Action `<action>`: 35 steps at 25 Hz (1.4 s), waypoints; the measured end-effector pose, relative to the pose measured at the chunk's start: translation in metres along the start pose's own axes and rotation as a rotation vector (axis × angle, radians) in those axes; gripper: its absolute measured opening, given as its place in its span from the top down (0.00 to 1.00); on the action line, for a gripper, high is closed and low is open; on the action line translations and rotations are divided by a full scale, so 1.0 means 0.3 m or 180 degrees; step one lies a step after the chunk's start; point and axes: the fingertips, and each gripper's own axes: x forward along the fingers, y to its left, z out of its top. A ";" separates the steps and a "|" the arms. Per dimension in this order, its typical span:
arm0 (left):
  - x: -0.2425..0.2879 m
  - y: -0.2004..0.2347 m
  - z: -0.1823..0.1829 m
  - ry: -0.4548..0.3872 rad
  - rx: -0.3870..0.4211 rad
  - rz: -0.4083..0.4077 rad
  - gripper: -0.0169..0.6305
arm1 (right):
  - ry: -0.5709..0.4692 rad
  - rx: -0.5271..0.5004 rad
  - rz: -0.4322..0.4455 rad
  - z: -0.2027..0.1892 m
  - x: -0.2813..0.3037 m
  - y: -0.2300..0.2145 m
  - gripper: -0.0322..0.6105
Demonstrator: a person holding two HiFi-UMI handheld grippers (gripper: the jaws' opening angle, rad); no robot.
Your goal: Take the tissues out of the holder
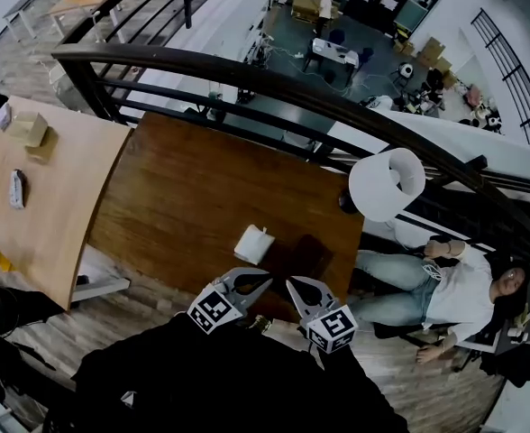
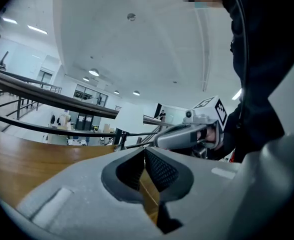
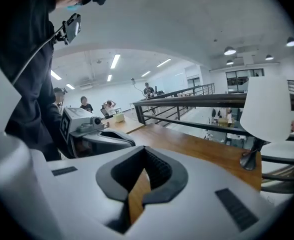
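A small white tissue holder (image 1: 253, 244) with tissue sticking out of its top sits on the dark brown wooden table (image 1: 193, 197), near the front edge. Both grippers hang side by side just in front of it, close to my body and above the table's near edge. My left gripper (image 1: 258, 282) has its jaws together with nothing between them, as the left gripper view (image 2: 145, 153) confirms. My right gripper (image 1: 296, 287) is also shut and empty (image 3: 144, 160). Neither touches the holder, which is in neither gripper view. Each gripper view shows the other gripper beside it.
A white-shaded lamp (image 1: 387, 183) stands at the table's right end (image 3: 267, 109). A dark railing (image 1: 274, 84) runs behind the table. A lighter wooden table (image 1: 40, 197) with small boxes adjoins on the left. A person (image 1: 445, 287) sits at lower right.
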 end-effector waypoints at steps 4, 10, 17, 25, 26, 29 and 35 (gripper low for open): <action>0.014 -0.020 0.033 -0.0029 0.0015 -0.0023 0.96 | -0.0084 0.0037 0.0020 0.006 -0.018 0.009 0.94; 0.030 -0.047 0.062 -0.0051 0.0036 -0.0010 0.96 | -0.0208 0.0035 0.0056 0.033 -0.055 0.004 0.94; 0.038 -0.095 0.115 -0.0149 0.0088 0.0016 0.96 | -0.0400 -0.0113 0.0018 0.077 -0.120 -0.016 0.94; 0.026 -0.176 0.179 -0.0197 0.0216 -0.0009 0.96 | -0.0659 -0.0192 0.0002 0.128 -0.210 0.014 0.94; 0.025 -0.187 0.183 -0.0199 0.0236 -0.0012 0.96 | -0.0679 -0.0221 -0.0013 0.132 -0.219 0.020 0.94; 0.022 -0.216 0.190 -0.0204 0.0293 -0.0010 0.96 | -0.0730 -0.0286 -0.0039 0.133 -0.247 0.038 0.94; 0.009 -0.253 0.205 -0.0227 0.0337 0.0028 0.96 | -0.0811 -0.0206 -0.0038 0.114 -0.285 0.061 0.94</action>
